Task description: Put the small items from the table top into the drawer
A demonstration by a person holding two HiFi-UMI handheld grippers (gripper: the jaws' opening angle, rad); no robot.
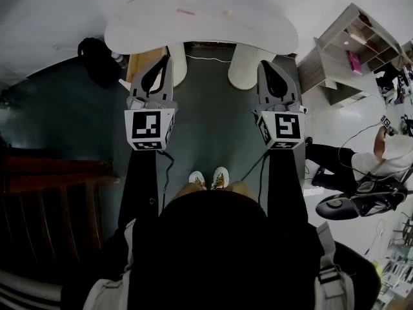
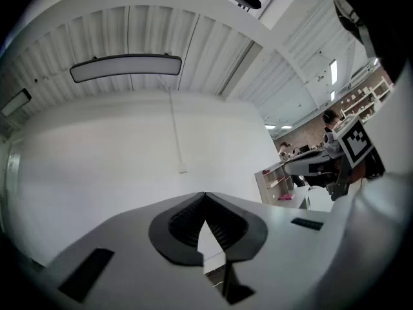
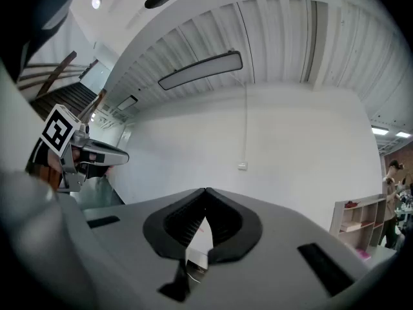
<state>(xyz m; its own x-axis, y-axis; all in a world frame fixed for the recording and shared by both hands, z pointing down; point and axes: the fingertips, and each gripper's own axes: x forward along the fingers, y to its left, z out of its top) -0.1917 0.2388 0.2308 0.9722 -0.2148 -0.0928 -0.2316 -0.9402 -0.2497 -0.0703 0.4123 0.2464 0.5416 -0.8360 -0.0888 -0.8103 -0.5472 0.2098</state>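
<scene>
A white rounded table [image 1: 148, 24] stands ahead of me in the head view. On its top lie a small pink item [image 1: 186, 11] and a tiny pale item [image 1: 227, 11]. A wooden unit [image 1: 143, 61], perhaps the drawer, shows under the table's left side. My left gripper [image 1: 162, 62] and right gripper [image 1: 266, 64] are held level side by side, short of the table's near edge. In the left gripper view the left gripper [image 2: 205, 194] has its jaw tips touching with nothing between them. The right gripper [image 3: 206, 190] stands the same, shut and empty. Both gripper views face a white wall.
An open shelf unit [image 1: 352, 50] stands at the right. A person [image 1: 387, 154] sits beside it near a black chair [image 1: 342, 206]. Dark wooden stairs [image 1: 45, 199] fill the left. A black bag [image 1: 97, 60] lies by the table's left end.
</scene>
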